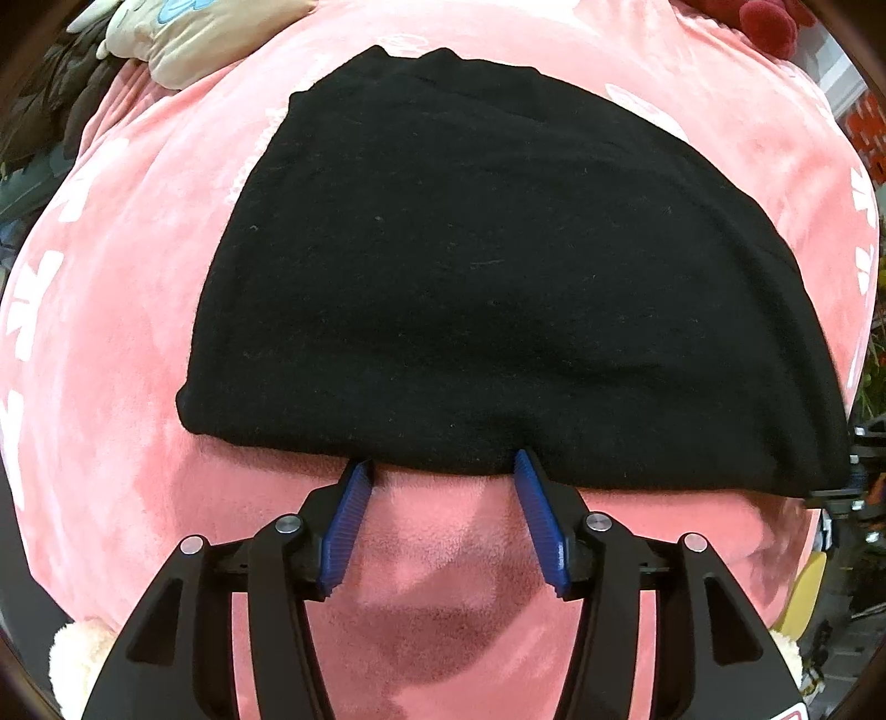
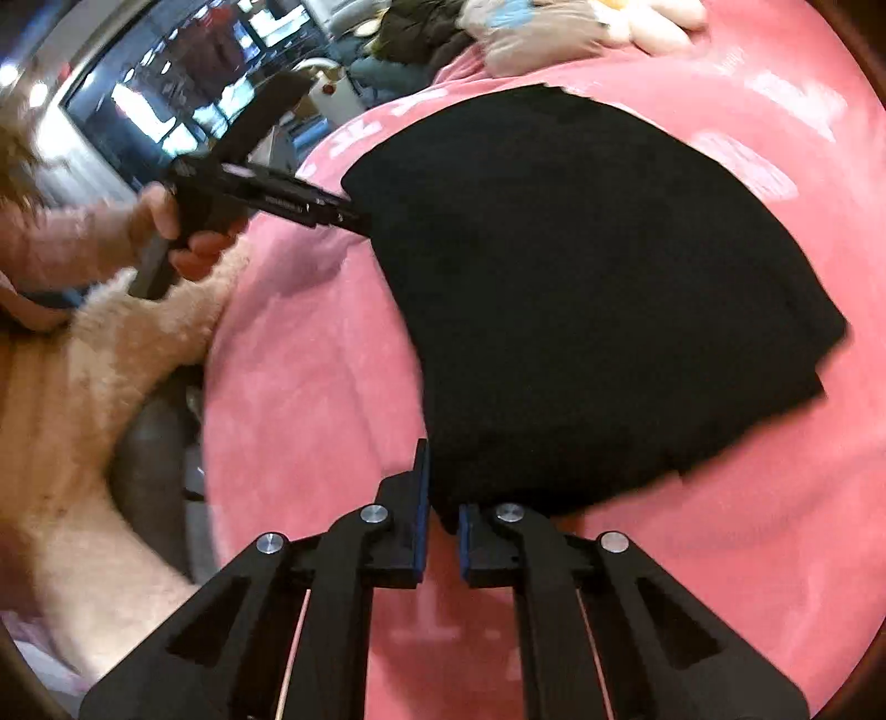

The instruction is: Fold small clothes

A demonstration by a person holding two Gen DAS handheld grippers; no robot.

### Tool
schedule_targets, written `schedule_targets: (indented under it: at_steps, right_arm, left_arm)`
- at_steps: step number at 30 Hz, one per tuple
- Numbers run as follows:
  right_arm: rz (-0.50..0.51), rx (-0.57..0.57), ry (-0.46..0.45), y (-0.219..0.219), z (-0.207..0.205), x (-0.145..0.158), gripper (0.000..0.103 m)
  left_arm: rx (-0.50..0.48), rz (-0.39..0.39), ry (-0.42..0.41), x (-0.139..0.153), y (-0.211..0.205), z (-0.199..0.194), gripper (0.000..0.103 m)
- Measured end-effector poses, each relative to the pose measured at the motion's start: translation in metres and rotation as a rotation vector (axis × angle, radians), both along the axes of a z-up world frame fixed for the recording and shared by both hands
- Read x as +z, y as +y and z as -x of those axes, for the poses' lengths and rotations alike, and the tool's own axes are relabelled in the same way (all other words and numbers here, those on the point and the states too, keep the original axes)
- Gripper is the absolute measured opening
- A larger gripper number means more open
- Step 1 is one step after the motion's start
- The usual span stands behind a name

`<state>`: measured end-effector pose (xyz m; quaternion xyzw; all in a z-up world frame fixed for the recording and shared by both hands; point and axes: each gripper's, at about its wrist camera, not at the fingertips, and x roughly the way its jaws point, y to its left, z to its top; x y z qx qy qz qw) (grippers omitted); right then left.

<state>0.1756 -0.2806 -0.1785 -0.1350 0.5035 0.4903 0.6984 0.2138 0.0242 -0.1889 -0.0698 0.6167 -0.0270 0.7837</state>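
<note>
Left gripper (image 1: 443,465) – blue ribbed pads spread, tips at the near hem of the folded black knit garment (image 1: 470,266), not pinching it. Right gripper (image 2: 440,498) – jaws nearly together on a near corner of the garment. It lies mid-blanket on the pink plush blanket (image 1: 111,332); beige stuffed toy (image 1: 183,39) at the far edge.

No legible writing anywhere

White marks printed on the pink blanket (image 1: 111,343) are too distorted to read; nothing else carries text.
</note>
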Motion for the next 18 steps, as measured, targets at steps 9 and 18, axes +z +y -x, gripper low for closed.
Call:
schedule_targets:
  at_steps: [9, 18]
  right_arm:
    - [0.079, -0.594, -0.070, -0.061, 0.030, -0.001, 0.007]
    - [0.095, -0.892, -0.243, -0.014, -0.026, 0.035, 0.041]
  left_arm:
    - [-0.024, 0.018, -0.016, 0.003, 0.003, 0.002, 0.056]
    - [0.259, 0.207, -0.134, 0.045, 0.087, -0.021, 0.069]
